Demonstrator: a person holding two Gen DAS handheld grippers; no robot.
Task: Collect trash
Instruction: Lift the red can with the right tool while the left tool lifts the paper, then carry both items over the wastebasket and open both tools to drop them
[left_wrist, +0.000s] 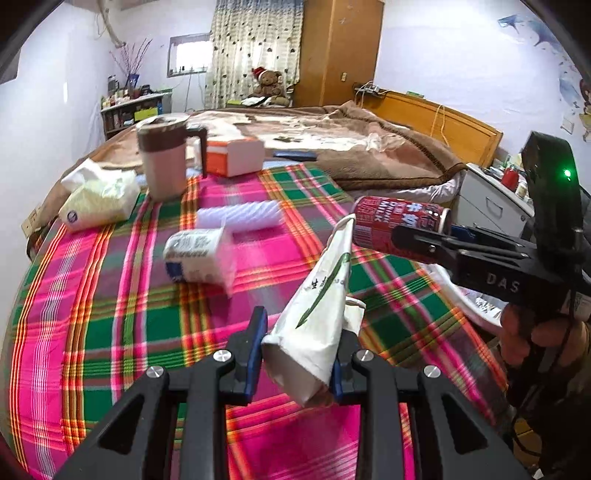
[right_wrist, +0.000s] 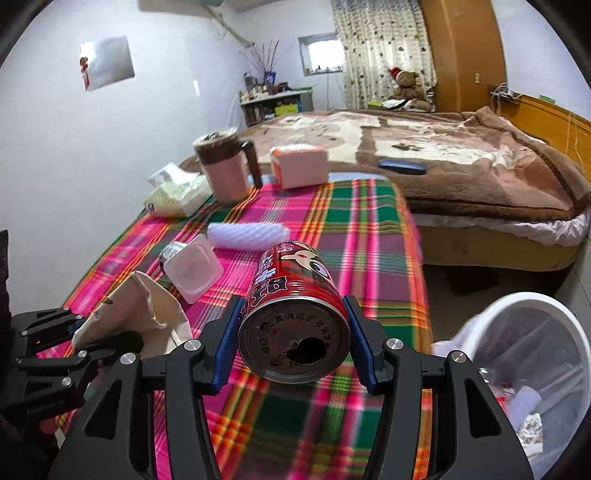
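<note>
From the left wrist view, our left gripper (left_wrist: 299, 354) has its fingers (left_wrist: 255, 350) clamped tight on a crumpled paper carton (left_wrist: 317, 306), which stands up out of them, clear above the plaid tabletop (left_wrist: 110, 314). Beyond the carton, our right gripper (left_wrist: 421, 240) crosses the frame holding a red can (left_wrist: 391, 225) sideways in the air. Past the can, other bits lie on the tabletop: a small plastic tub (left_wrist: 199, 254), a white foam sleeve (left_wrist: 240, 218) behind it, and a tissue pack (left_wrist: 99, 199) near the brown mug (left_wrist: 166, 158).

From the right wrist view, the right fingers (right_wrist: 225, 347) are closed on the can (right_wrist: 295, 314) across its width, opened end toward the camera, one pad on each side. To the right of the can, and lower, stands the white bin (right_wrist: 576, 332), beside the tabletop edge and already holding some scraps. The left gripper (right_wrist: 74, 336) with its carton (right_wrist: 140, 302) sits to the left of the can.

We judge both pieces are lifted and ready to go to the bin. To do it well, we keep both grips firm, bring each piece fully over the bin's mouth before letting go, and carry the can with its open end tipped up in case anything is left inside. The carton is light and may snag on the rim, so we release it low.
</note>
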